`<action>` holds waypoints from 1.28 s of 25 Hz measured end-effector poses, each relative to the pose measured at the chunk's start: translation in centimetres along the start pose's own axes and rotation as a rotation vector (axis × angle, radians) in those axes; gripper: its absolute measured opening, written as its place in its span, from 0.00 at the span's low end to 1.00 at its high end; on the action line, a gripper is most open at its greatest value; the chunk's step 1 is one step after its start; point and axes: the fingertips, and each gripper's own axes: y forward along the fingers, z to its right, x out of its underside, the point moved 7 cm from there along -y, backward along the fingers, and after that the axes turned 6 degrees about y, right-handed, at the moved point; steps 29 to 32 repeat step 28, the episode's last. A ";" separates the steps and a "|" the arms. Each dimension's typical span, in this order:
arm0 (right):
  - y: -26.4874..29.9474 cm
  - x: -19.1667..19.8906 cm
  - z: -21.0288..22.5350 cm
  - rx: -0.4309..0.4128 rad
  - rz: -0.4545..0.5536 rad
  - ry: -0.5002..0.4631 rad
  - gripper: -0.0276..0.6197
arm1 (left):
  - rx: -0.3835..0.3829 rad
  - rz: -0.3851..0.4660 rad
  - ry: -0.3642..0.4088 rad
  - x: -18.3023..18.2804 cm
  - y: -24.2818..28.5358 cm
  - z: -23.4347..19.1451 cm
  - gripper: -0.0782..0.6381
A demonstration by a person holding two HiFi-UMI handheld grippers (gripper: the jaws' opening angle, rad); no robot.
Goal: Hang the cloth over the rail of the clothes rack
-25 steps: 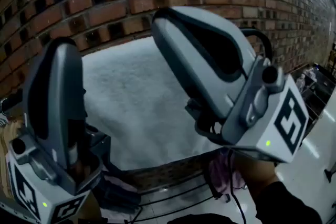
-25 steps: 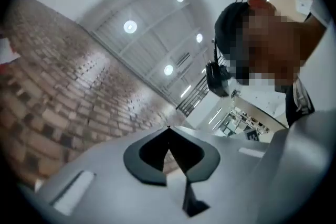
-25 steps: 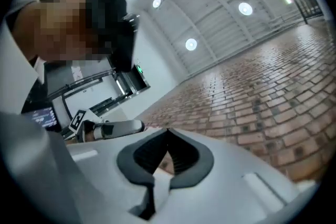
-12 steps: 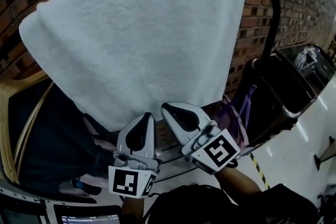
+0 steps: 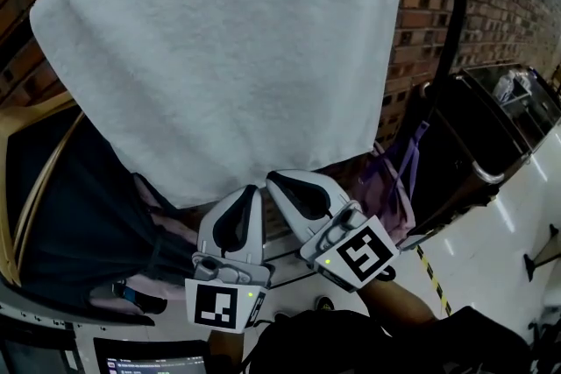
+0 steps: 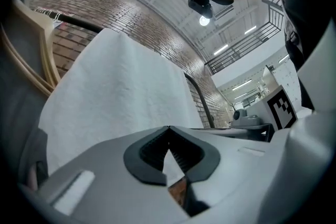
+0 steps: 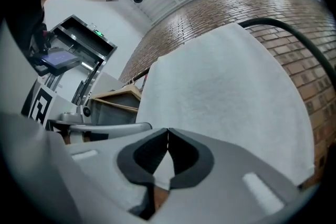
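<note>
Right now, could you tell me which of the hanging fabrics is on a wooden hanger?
The dark garment at the left, on the tan hanger; the white terry towel drapes over the black rail.

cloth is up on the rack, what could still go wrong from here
1. The cloth hangs right beside the downward bend of the rail, so it might creep off that end.
2. The shut left gripper and right gripper sit just under its lower edge; lifting them could snag and drag it.
</note>
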 end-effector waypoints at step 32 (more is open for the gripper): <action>-0.1 1.8 0.7 0.003 -0.036 -0.020 0.05 | 0.032 -0.079 -0.015 2.5 1.1 0.5 0.12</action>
